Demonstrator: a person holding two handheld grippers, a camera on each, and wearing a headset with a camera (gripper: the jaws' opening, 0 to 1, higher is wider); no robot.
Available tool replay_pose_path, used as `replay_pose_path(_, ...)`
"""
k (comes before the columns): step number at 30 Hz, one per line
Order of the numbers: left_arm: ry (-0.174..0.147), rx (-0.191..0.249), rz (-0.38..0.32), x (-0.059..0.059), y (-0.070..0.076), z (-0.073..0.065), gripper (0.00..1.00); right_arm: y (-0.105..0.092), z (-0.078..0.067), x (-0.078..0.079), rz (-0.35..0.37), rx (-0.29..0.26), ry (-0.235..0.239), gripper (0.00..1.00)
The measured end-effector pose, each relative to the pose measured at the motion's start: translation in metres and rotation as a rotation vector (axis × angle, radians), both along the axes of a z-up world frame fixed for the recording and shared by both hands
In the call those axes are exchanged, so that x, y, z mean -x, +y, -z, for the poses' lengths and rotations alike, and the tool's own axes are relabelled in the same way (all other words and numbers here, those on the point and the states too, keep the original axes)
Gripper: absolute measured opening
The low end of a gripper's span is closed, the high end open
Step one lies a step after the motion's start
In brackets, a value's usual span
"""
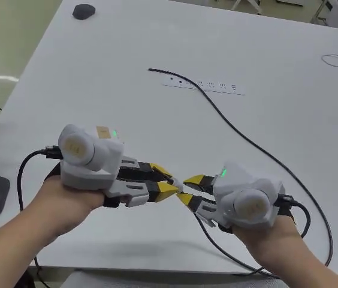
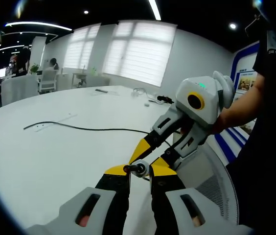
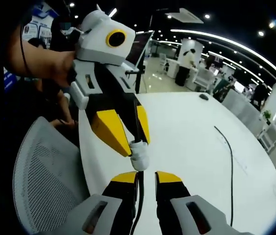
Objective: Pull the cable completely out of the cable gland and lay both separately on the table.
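Two grippers, one cable gland, one cable. My left gripper was clamped on the gland; my right gripper pinched the cable just beside it.

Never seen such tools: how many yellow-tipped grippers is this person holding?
2: left gripper in the left hand, right gripper in the right, fingers meeting at the cable gland.
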State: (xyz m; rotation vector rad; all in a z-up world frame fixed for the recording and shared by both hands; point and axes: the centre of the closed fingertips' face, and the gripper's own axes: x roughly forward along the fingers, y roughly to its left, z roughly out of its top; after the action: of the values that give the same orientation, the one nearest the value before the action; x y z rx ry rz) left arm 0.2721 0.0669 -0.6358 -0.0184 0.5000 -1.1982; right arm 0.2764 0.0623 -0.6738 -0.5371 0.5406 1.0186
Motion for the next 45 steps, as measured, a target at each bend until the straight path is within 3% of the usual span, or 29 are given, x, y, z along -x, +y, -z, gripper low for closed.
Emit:
replay_pose_path(6,-0.005,0.002,0.002,-0.001,-0.003,-0.001,0.15,0.001,0.002,0.003,-0.006,-0.008,0.014,0.0)
replay_pose_path(16,-0.015,0.009,-0.001,-0.001,-0.004,-0.004,0.15,-0.005,0.003,0.001,0.05,-0.038,0.029,0.0)
replay_pose_path(22,-0.017,0.02,-0.004,-0.002,-0.005,-0.006,0.15,-0.011,0.008,-0.003,0.087,-0.046,0.066,0.0)
replay_pose_path(34,-0.018,0.039,-0.02,-0.009,0.0,-0.009,0.15,-0.033,0.019,-0.021,0.175,-0.018,0.094,0.0)
replay_pose_path(45,-0.023,0.053,-0.024,-0.01,0.0,-0.013,0.15,-0.049,0.024,-0.028,0.202,0.005,0.077,0.0)
